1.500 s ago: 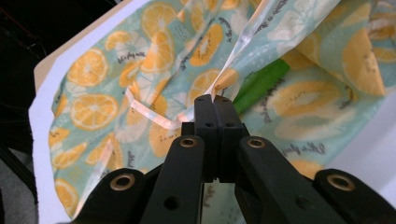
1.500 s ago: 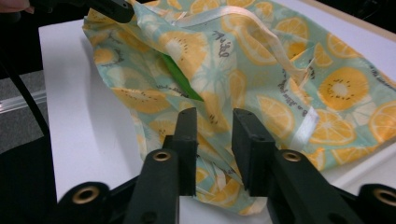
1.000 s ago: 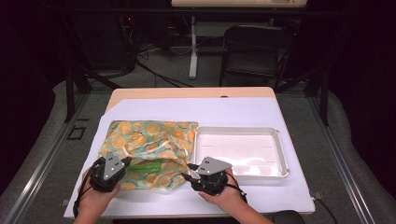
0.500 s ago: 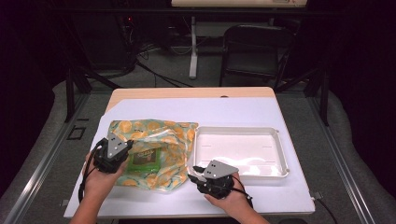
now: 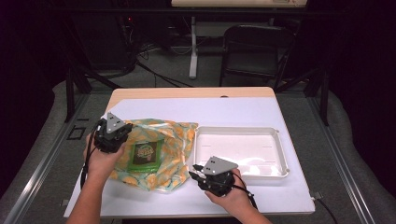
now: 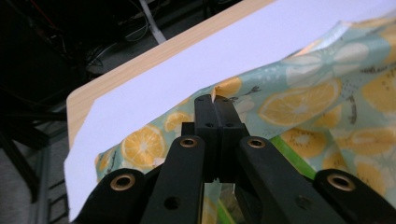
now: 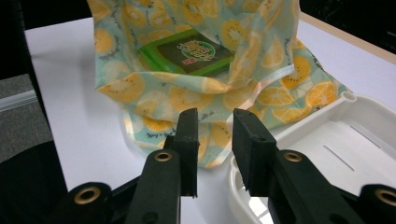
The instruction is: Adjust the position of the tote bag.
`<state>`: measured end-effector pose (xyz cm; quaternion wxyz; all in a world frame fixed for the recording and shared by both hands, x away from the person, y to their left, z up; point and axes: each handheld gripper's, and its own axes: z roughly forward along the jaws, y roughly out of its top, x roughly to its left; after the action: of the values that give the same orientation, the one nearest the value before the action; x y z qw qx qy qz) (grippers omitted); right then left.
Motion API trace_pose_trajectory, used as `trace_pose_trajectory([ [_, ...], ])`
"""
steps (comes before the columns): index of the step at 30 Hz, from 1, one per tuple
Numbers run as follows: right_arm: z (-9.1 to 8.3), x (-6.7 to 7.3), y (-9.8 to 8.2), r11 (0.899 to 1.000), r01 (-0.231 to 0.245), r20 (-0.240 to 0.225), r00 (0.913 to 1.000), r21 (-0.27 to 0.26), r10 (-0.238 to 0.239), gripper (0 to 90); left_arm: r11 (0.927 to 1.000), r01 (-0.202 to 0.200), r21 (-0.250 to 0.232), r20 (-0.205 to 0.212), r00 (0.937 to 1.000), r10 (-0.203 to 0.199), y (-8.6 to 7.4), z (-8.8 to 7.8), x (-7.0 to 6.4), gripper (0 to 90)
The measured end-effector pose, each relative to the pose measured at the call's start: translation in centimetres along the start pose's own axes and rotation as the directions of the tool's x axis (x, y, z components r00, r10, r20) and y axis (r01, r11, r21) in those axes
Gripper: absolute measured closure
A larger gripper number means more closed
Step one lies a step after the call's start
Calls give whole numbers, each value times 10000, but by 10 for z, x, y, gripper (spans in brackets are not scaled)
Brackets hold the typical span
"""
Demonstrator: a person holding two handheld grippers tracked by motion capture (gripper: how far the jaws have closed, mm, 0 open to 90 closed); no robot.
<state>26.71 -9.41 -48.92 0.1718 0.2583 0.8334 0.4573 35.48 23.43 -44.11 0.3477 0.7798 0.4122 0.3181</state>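
Change, left side: the left gripper (image 5: 112,135) has lifted and moved up the counter since a second ago, carrying the upper left edge of the fruit-print bag (image 5: 161,154) with it, so the bag's top layer now stands raised.
Change, right side: the right gripper (image 5: 201,176) has let go of the bag's near edge and has hardly moved; its jaws have just been closing partway, with nothing between them.
Left jaws: pressed together, pinching a thin fold of the bag's edge at their tips.
Right jaws: spread with a clear gap, empty, the bag's lower edge just beyond their tips and the white tray (image 5: 280,154) close to their right side.
Bag position: lying on the white sheet (image 5: 233,112) on the counter (image 5: 140,93), one edge held up by the left jaws, its mouth gaping toward the right jaws.
Contents: a green packet (image 7: 189,51) lies flat inside the bag, well beyond the right jaws' tips, visible through the opening.
Meaning for the work: the bag now looks open enough for the right jaws to reach in for the packet; the tray is probably where it goes.
Count, bags: one.
Count, green packets: one.
Count, trays: one, with nothing in it.
Count, grippers: two, one in each hand.
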Motion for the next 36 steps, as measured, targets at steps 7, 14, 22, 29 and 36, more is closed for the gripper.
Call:
trace_pose_trajectory([
  [7,28,-2,36,9992,-109,548,9985,376,88,639,9985,247,-485,76,9997,-244,-2,2,7,900],
  [14,57,-5,63,9987,-272,1076,9939,427,225,587,9964,535,-658,152,9985,-526,-2,9,13,900],
  [22,75,-8,88,9992,54,1530,9882,388,-112,548,9940,862,-678,237,9961,-848,-5,14,19,900],
  [29,93,-8,96,9978,363,1906,9806,555,-463,616,9960,687,-577,258,9974,-673,-7,20,18,900],
  [36,109,-16,92,9896,808,2425,9641,1194,-1080,834,9966,638,-529,225,9978,-627,-14,27,18,900],
])
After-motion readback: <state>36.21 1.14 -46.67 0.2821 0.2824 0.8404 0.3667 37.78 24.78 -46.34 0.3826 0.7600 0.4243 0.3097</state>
